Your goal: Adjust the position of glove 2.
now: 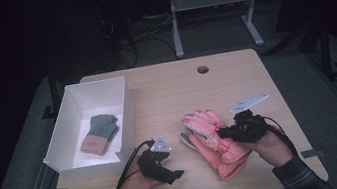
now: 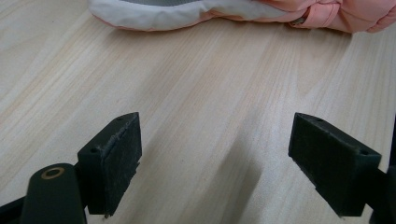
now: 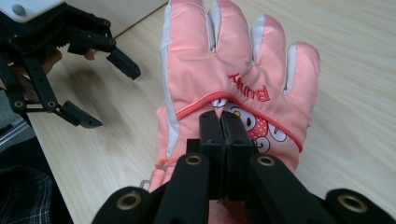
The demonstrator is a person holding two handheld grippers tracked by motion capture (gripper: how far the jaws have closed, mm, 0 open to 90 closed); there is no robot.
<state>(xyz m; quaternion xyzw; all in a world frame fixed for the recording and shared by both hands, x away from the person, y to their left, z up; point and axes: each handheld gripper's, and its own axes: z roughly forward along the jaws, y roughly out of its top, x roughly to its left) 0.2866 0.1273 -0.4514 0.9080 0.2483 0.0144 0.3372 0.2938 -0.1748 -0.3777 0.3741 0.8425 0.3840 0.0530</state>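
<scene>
One pale wooden table [image 1: 166, 92] stands in a dark room. My right gripper [image 3: 219, 122] is clamped tight on the pink glove [image 3: 233, 79] lying mid-table; my left gripper [image 2: 215, 154] gapes wide, empty, just beside it.

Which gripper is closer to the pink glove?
The right. The right gripper is shut on the pink glove, pinching its back. The left gripper is open, just short of the glove, over bare table.
</scene>
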